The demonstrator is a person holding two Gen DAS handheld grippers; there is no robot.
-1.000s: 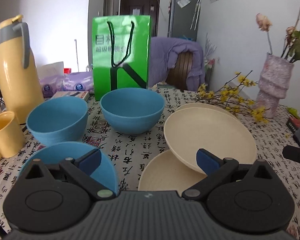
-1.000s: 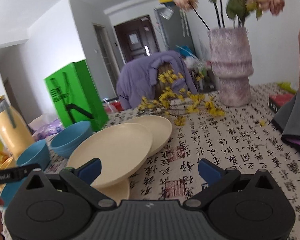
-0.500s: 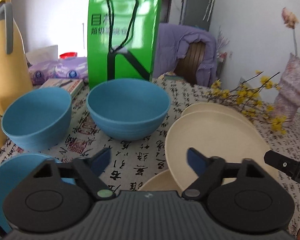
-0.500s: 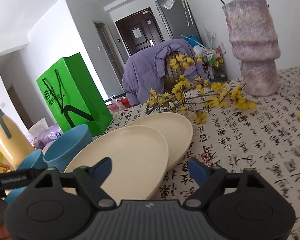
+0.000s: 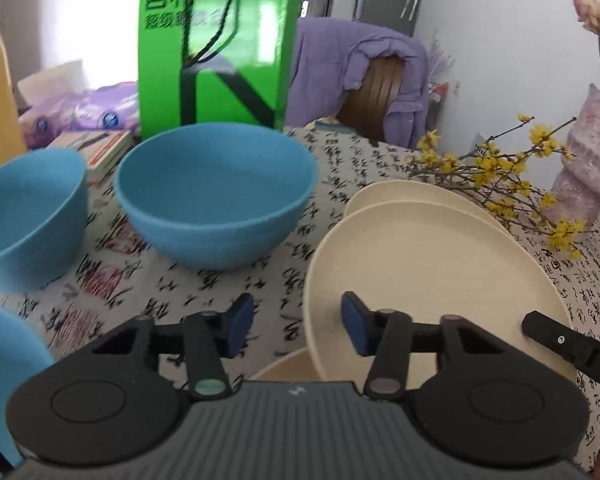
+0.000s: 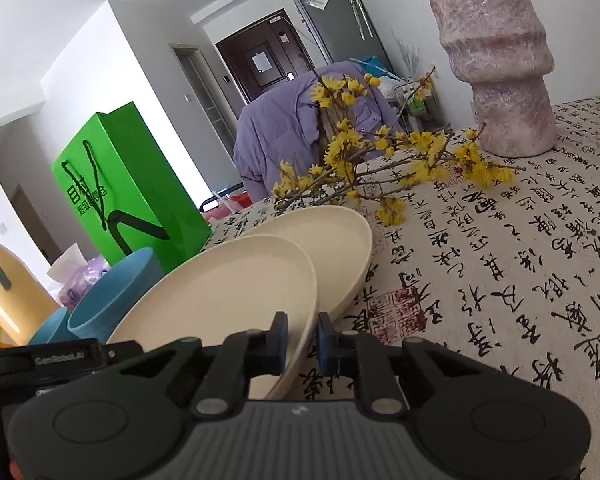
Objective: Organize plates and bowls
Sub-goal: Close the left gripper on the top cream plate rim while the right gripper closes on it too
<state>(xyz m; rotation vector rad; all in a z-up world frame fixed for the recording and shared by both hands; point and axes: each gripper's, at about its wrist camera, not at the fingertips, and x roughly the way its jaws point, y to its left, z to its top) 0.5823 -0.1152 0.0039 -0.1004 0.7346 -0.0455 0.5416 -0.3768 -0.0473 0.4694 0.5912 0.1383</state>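
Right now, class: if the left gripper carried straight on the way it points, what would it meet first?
Probably the near left rim of the tilted cream plate: the closing left gripper has that rim between its pads, not yet pressed. The blue bowl sits farther ahead; depth is uncertain.

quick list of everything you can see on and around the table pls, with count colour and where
bowls: three, blue, left part of the table
plates: three, cream, overlapping right of the bowls
paper bag: one, green, behind the bowls
vase: one, mottled pink, far right
flowering branches: yellow, lying beside the vase
jacket: one, purple, over a chair
jug: one, yellow, far left
tablecloth: white with black script
left gripper: closing astride the top plate's rim
right gripper: closing on that plate's rim
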